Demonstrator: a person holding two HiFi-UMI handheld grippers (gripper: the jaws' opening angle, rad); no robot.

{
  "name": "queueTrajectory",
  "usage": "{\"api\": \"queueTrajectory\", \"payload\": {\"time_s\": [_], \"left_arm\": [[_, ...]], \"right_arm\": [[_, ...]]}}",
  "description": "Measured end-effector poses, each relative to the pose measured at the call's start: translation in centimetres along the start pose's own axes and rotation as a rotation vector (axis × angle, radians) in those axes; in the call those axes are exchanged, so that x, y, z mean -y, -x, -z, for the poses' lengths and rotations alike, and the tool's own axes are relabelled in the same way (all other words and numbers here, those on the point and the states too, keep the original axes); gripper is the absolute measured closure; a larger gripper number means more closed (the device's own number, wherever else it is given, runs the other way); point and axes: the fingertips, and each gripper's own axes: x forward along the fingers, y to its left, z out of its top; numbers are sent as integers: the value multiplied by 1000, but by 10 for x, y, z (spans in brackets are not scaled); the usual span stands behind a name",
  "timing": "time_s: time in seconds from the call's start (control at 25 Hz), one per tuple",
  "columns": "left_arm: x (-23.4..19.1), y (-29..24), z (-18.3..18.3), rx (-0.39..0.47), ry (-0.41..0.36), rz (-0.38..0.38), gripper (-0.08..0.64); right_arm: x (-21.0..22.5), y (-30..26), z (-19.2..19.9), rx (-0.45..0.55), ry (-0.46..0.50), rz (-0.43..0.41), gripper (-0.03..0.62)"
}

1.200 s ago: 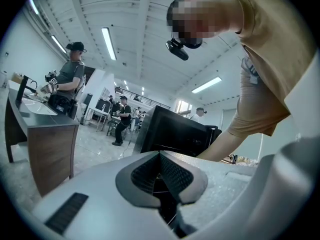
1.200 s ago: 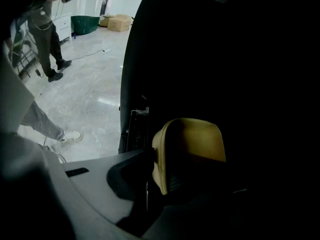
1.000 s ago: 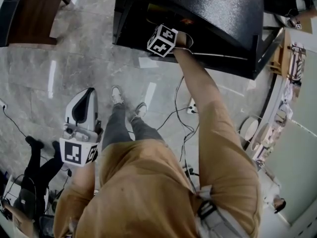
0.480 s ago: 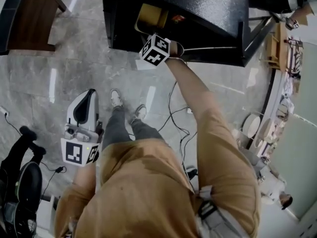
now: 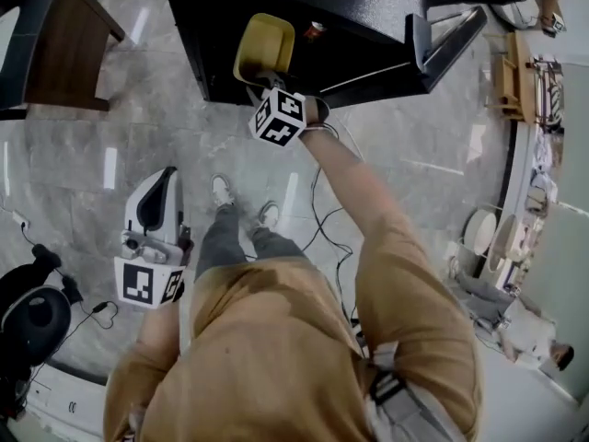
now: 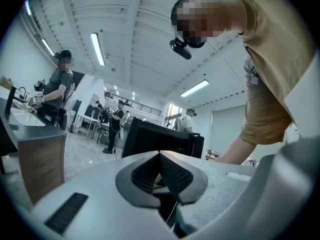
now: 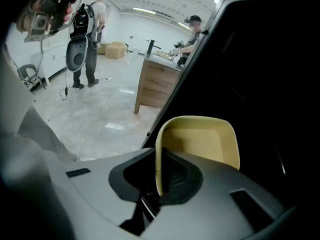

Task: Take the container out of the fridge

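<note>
The floor [image 5: 156, 145] is polished grey stone with a marbled grain, and it mirrors the ceiling lamps as pale streaks [image 5: 109, 167]. Black cables [image 5: 317, 191] trail across it near the middle. At the far left stands a dark wooden cabinet [image 5: 69, 53]. Along the right edge are a light wooden rack [image 5: 509, 76] and some round white things [image 5: 479, 233], too small to tell apart. The ceiling [image 6: 125, 29] is white and ribbed, with long tube lights [image 6: 97, 49] in rows. The far wall [image 7: 112, 24] is white, with cardboard boxes [image 7: 116, 49] stacked on the floor before it. Bright windows [image 6: 172, 111] glow at the room's far end.
</note>
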Motion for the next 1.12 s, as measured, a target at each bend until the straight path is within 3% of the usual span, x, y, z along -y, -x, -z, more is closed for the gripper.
{"api": "queueTrajectory", "payload": {"time_s": [1.12], "left_arm": [[126, 17, -44, 47, -97, 38, 558]], "right_arm": [[-51, 171, -4, 231, -63, 40, 578]]}}
